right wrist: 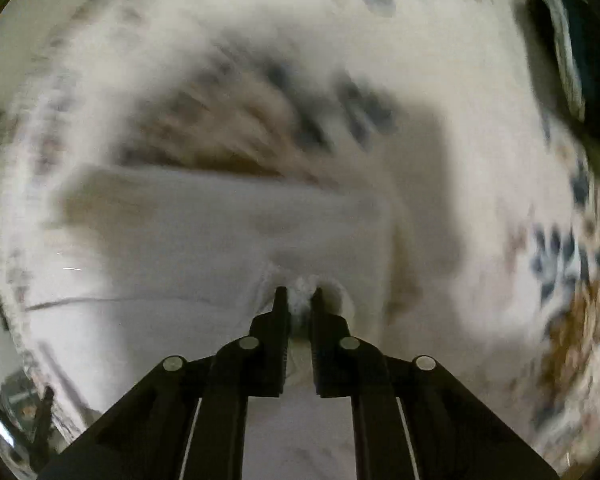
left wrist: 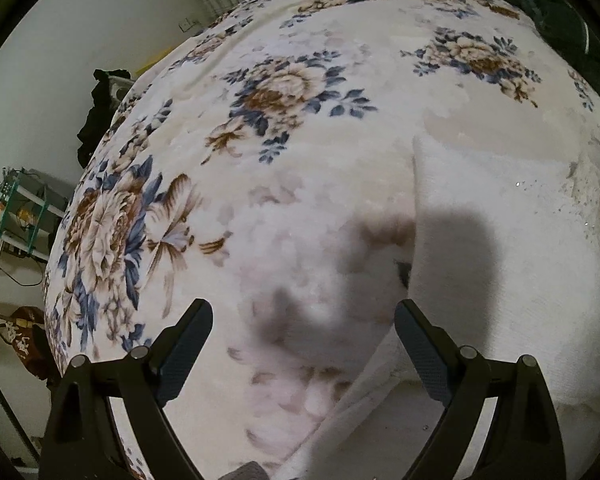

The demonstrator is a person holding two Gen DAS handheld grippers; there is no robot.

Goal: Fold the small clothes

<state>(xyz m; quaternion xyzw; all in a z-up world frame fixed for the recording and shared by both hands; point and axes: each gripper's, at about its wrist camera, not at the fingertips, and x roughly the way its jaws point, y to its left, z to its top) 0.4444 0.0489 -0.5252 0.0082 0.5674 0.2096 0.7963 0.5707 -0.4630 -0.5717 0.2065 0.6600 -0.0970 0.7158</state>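
Note:
A small white fuzzy garment point(left wrist: 500, 240) lies on the floral blanket point(left wrist: 284, 128) at the right of the left wrist view, with a lace edge at its far right. My left gripper point(left wrist: 304, 316) is open and empty, hovering over the blanket just left of the garment's edge. In the blurred right wrist view the same white garment point(right wrist: 204, 232) fills the lower middle. My right gripper point(right wrist: 299, 294) is shut on a pinch of the garment's white fabric.
The floral blanket point(right wrist: 560, 240) covers the whole bed. Dark clothing point(left wrist: 96, 116) hangs past the bed's left edge, with a shelf rack point(left wrist: 16, 216) by the wall. A dark green item point(left wrist: 556, 12) lies at the far right of the bed.

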